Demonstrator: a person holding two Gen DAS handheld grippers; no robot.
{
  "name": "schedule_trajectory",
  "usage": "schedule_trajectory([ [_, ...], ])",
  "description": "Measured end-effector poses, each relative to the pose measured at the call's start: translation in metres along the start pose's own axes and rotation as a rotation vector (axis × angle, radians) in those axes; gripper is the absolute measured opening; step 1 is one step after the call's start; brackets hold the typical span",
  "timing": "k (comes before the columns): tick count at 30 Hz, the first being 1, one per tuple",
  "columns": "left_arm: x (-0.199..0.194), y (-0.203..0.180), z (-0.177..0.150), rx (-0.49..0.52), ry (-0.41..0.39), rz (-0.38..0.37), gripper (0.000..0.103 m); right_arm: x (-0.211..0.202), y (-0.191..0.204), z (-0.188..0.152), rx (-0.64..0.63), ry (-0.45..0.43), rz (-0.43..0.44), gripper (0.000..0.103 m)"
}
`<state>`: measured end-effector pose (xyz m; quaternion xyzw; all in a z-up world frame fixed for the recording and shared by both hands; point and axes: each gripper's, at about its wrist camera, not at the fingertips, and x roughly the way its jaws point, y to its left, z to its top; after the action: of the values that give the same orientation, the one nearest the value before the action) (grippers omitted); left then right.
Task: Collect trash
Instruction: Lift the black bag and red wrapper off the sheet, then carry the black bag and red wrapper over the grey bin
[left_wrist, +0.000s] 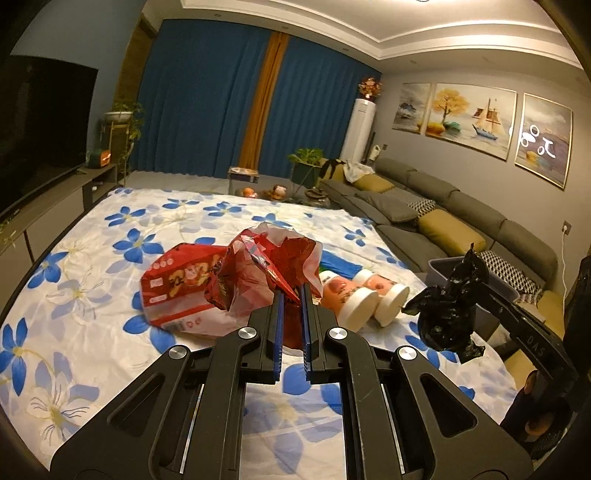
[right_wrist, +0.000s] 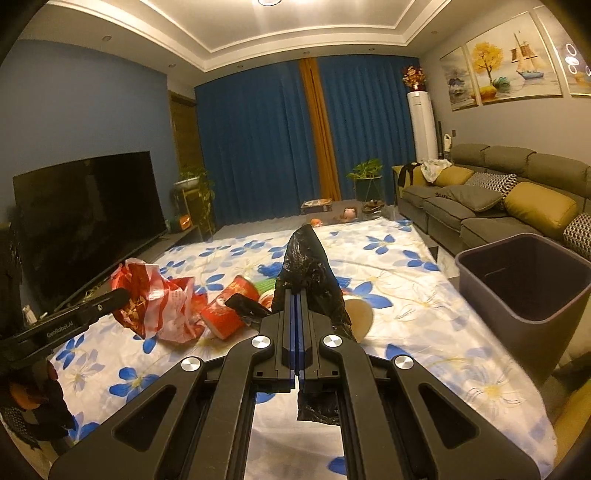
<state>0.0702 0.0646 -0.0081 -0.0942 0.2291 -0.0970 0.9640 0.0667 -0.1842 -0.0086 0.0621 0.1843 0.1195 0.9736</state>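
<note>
Both grippers have something pinched. The left gripper (left_wrist: 291, 291), at the centre of the left view, is clamped on a crumpled red and white wrapper (left_wrist: 269, 266), lifted a little off the flowered cloth (left_wrist: 92, 258) that covers the table. The right gripper (right_wrist: 297, 295) is closed tight on a scrap of black plastic bag (right_wrist: 306, 258), which sticks up past the tips in the middle of the right view. The grey bin (right_wrist: 524, 284) stands at the right edge of that view, just beside the table.

The wrapper looks held by only a thin fold, so I judge it could slip out on the way across. It also hangs near the red carton (left_wrist: 173, 280) and the cups (left_wrist: 365, 295) lying at centre, and a swing might drag or knock them. The light black plastic may cling to the pads when released over the bin
</note>
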Motion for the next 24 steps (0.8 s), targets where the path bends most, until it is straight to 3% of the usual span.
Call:
schedule_trajectory([
  [11, 0.021, -0.066, 0.013, 0.115, -0.004, -0.104, 0.007, -0.017, -0.040, 0.014, 0.007, -0.061, -0.084, 0.002],
  [24, 0.085, -0.200, 0.040, 0.257, 0.010, -0.344, 0.007, -0.036, -0.140, 0.044, 0.049, -0.155, -0.331, 0.002],
])
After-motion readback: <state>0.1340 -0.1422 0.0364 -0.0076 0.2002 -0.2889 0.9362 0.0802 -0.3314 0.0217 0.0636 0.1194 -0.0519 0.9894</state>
